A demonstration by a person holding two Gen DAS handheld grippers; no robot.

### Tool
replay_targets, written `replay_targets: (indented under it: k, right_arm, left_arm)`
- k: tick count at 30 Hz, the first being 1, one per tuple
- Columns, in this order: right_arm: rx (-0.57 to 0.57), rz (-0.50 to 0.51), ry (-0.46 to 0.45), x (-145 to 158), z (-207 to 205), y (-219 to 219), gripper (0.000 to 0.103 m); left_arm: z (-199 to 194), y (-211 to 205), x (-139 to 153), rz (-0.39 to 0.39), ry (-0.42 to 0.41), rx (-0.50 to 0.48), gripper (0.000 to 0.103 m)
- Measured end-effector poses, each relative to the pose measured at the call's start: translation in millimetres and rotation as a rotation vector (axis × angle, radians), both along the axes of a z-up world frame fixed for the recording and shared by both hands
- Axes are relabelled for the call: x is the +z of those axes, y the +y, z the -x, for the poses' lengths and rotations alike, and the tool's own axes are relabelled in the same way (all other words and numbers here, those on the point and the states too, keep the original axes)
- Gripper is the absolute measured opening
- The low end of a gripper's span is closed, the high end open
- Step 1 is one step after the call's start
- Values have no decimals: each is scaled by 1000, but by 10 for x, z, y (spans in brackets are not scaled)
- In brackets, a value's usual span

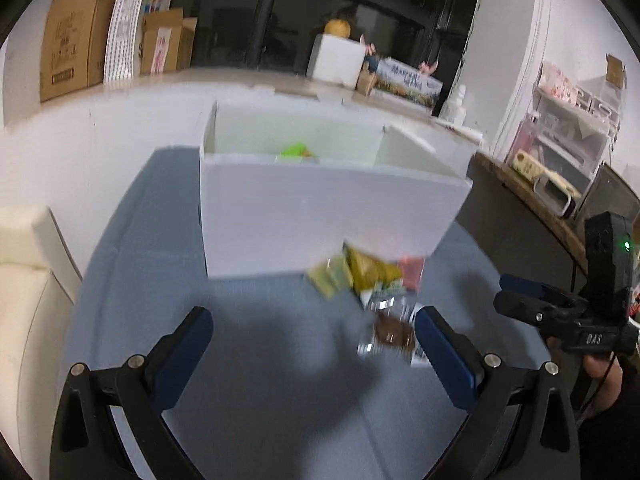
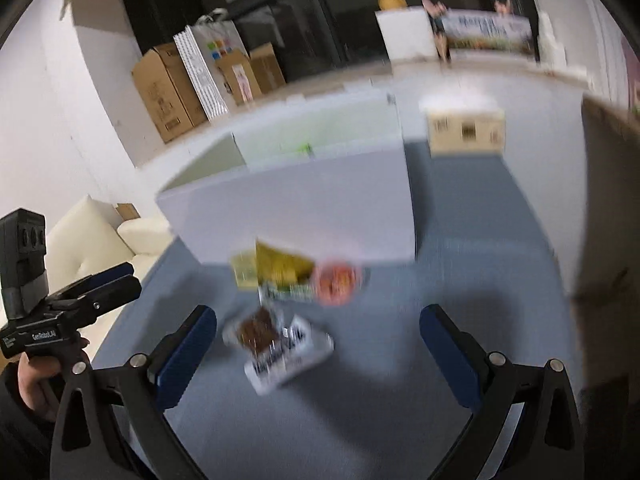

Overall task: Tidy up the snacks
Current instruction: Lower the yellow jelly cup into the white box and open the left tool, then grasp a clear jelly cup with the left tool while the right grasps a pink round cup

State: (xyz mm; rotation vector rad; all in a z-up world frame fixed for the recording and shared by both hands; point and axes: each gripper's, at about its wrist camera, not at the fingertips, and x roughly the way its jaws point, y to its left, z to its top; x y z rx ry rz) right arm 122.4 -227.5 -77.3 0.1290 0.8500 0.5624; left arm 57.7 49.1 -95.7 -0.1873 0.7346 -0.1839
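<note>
A white open box (image 1: 328,220) stands on the blue tabletop (image 1: 260,380), with a green packet (image 1: 296,151) inside it. In front of the box lies a small pile of snacks: a yellow packet (image 1: 370,270), a red packet (image 1: 412,272) and a clear packet of brown pieces (image 1: 390,330). The same box (image 2: 304,208), yellow packet (image 2: 282,266), red packet (image 2: 335,282) and brown-and-white packet (image 2: 276,346) show in the right wrist view. My left gripper (image 1: 314,344) is open and empty, just short of the pile. My right gripper (image 2: 318,346) is open and empty above the brown packet. Both views are blurred.
A cream sofa (image 1: 24,280) sits left of the table. A brown cardboard box (image 2: 464,130) stands at the table's far right. A tall cardboard wall (image 2: 608,200) is close on the right. Cartons (image 1: 76,32) line the back ledge. A dark side table (image 1: 520,208) stands to the right.
</note>
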Motion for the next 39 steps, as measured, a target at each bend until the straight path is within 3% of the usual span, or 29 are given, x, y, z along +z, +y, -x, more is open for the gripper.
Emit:
replay_targets:
  k: [11, 14, 15, 18, 19, 28, 33, 37, 38, 39]
  right_arm:
    - [89, 9, 59, -230, -669, 262, 102]
    - [120, 2, 110, -353, -805, 356, 81]
    - [128, 11, 130, -402, -835, 386, 69]
    - [157, 9, 113, -422, -800, 404, 60]
    - [161, 7, 108, -417, -781, 395, 52]
    - [117, -23, 65, -223, -476, 227, 52]
    - [119, -56, 17, -32, -146, 125, 52]
    - [106, -81, -3, 39, -19, 42, 52]
    - [105, -80, -4, 48, -25, 46, 52]
    - [105, -85, -2, 47, -17, 28, 52]
  left_arm:
    - [50, -35, -42, 9, 5, -11, 103]
    - [45, -60, -60, 4, 10, -20, 103]
    - [39, -72, -73, -2, 15, -22, 103]
    - [-1, -91, -104, -1, 23, -29, 103]
    - [-14, -92, -111, 3, 24, -32, 103]
    - [-509, -178, -259, -32, 82, -30, 103]
    - [-782, -316, -370, -130, 98, -70, 103]
    - [-880, -373, -447, -156, 119, -98, 103]
    - [-886, -381, -461, -157, 117, -108, 102]
    - [-888, -397, -479, -175, 113, -113, 93]
